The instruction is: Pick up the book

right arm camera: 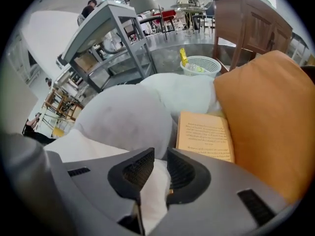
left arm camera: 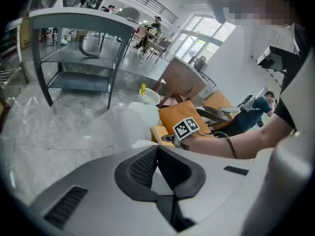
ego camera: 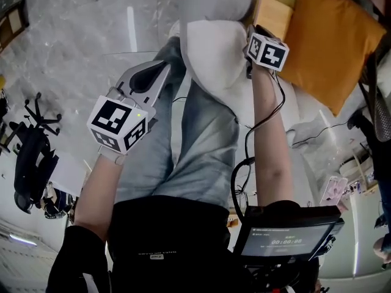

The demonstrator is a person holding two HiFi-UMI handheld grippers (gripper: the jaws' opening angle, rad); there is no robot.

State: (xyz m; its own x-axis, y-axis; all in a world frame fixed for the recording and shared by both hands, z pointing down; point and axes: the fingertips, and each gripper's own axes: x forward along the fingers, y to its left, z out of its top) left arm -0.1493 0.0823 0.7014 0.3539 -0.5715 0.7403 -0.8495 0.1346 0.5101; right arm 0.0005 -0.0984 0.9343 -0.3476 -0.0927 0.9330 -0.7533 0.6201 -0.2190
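The book (right arm camera: pixel 205 135) has a tan cover with lines of print and lies flat between a white cushion (right arm camera: pixel 123 119) and an orange cushion (right arm camera: pixel 268 117). In the head view the book (ego camera: pixel 273 16) shows just beyond my right gripper's marker cube (ego camera: pixel 267 49). My right gripper (right arm camera: pixel 160 154) hangs a little to the left of the book, above white fabric, with its jaws slightly apart and its pads pressing on nothing. My left gripper (ego camera: pixel 166 68) is over the person's knee, short of the cushions, with its jaw tips (left arm camera: pixel 156 148) touching and nothing held.
A grey metal shelf table (left arm camera: pixel 74 23) stands on the marble floor behind the cushions. A white basket (right arm camera: pixel 199 65) and a wooden desk (right arm camera: pixel 246 18) are further back. An office chair (ego camera: pixel 33 157) is at the left. A screen (ego camera: pixel 287 237) hangs at the person's waist.
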